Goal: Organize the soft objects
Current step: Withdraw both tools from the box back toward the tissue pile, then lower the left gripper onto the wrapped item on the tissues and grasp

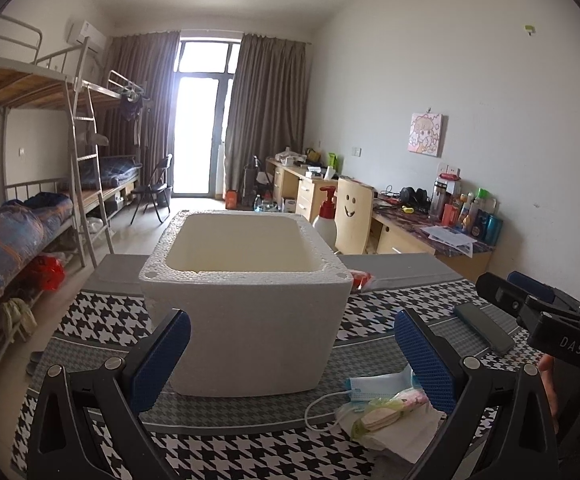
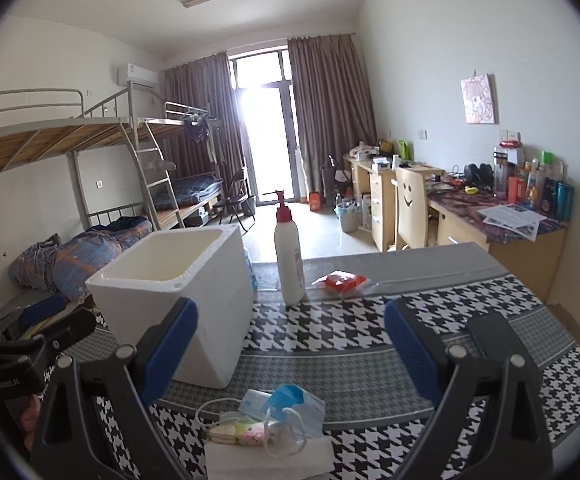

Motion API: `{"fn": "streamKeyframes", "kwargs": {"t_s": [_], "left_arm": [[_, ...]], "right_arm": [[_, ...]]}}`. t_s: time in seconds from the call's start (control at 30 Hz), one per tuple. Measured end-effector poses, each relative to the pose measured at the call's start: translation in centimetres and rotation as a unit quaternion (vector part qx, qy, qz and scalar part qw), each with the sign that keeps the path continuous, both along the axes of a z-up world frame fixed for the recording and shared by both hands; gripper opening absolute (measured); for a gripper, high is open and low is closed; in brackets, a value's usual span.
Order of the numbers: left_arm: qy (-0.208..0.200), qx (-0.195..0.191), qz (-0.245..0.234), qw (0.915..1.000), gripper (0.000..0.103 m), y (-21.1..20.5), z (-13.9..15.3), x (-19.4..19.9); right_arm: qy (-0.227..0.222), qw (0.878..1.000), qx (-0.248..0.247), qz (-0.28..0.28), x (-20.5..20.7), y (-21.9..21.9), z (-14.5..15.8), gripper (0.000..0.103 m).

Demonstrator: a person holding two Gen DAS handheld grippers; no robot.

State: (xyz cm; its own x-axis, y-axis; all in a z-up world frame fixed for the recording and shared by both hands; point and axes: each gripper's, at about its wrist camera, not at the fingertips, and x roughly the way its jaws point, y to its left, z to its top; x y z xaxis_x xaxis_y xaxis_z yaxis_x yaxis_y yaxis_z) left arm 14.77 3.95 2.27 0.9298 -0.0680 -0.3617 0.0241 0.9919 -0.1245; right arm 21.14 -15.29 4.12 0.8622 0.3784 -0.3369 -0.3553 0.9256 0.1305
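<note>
Both grippers hover above the houndstooth table cover (image 2: 329,332) with jaws spread wide and nothing between the pads. The soft objects form one loose pile: a blue face mask (image 2: 290,398) lies on small wrapped packets (image 2: 246,430) and a white folded tissue (image 2: 270,456). This pile sits just below and slightly left of the right gripper (image 2: 290,348); it lies low and to the right of the left gripper (image 1: 291,356), near its right finger. The white foam box (image 1: 246,312), open at the top and apparently empty, stands directly ahead of the left gripper. Risk one: the mask's ear loop (image 2: 210,408) trails over the packets, so a pinch on the mask may drag neighbouring items off the table. Risk two: a shallow grasp may catch only a thin layer and slip. Risk three: the light foam box may shift or tip if a finger strikes its wall. A dark phone (image 2: 493,336) lies close to the right finger, and a pump bottle (image 2: 290,256) stands ahead; a wide sweep may knock either.
</note>
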Motion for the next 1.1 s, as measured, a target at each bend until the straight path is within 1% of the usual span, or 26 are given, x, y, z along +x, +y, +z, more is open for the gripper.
{"fn": "streamKeyframes", "kwargs": {"t_s": [0.23, 0.37, 0.53, 0.87, 1.03, 1.1], "left_arm": [[0.003, 0.012, -0.014, 0.9998, 0.102, -0.9, -0.9, 0.2], [0.015, 0.009, -0.033, 0.9993, 0.102, -1.3, -1.7, 0.4], [0.022, 0.012, -0.041, 0.9989, 0.102, -1.7, -2.4, 0.7], [0.032, 0.016, -0.063, 0.9973, 0.102, -2.5, -3.6, 0.9], [0.051, 0.025, -0.083, 0.995, 0.102, -3.4, -4.5, 1.6], [0.055, 0.022, -0.092, 0.994, 0.102, -3.7, -4.9, 1.7]], "right_arm": [[0.0, 1.0, -0.007, -0.003, -0.6, -0.5, -0.7, 0.096], [0.001, 1.0, -0.013, -0.006, -0.8, -0.8, -1.2, 0.096], [0.005, 1.0, -0.024, -0.006, -1.1, -0.9, -1.9, 0.096], [0.026, 0.999, -0.029, -0.009, -0.9, -1.1, -3.4, 0.096], [0.039, 0.999, -0.029, -0.006, -0.9, -1.5, -4.1, 0.096], [0.043, 0.999, -0.033, -0.003, -1.0, -1.4, -4.5, 0.096]]}}
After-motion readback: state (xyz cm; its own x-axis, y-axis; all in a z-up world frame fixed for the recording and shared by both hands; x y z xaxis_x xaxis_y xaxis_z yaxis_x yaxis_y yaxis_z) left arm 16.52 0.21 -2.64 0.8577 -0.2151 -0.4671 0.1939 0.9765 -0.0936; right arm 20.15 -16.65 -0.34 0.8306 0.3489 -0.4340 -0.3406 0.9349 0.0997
